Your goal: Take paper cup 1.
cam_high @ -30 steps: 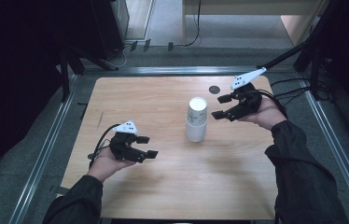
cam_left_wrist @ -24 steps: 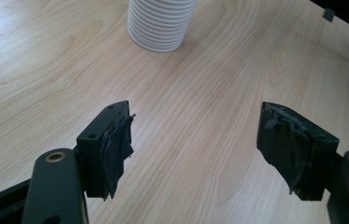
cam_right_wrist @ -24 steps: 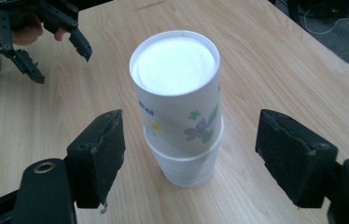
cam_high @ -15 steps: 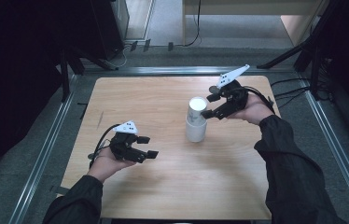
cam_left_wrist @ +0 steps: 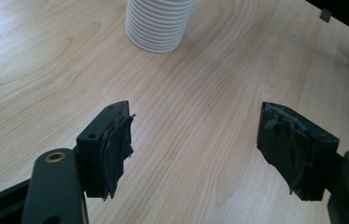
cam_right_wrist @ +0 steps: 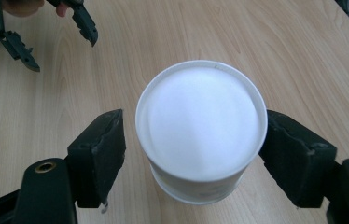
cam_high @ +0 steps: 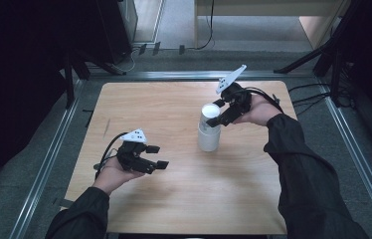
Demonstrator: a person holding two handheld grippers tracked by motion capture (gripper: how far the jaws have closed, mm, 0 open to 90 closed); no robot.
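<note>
Your right gripper [cam_right_wrist: 193, 154] brackets the top of the stack of white paper cups [cam_high: 209, 130], jaws spread either side of the upturned base, pads just short of the walls — so no grasp yet, and the lift is all ahead. The stack stands mid-table on pale wood-grain laminate [cam_high: 174, 99], its ribbed rims nested tight. Your left gripper [cam_high: 155, 156] hangs released and empty, well apart.

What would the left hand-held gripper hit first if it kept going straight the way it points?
Probably the stack of white paper cups. The left hand-held gripper stands open over bare table, with the stack ahead, slightly left of its line; depth is unclear, so it might graze past.
</note>
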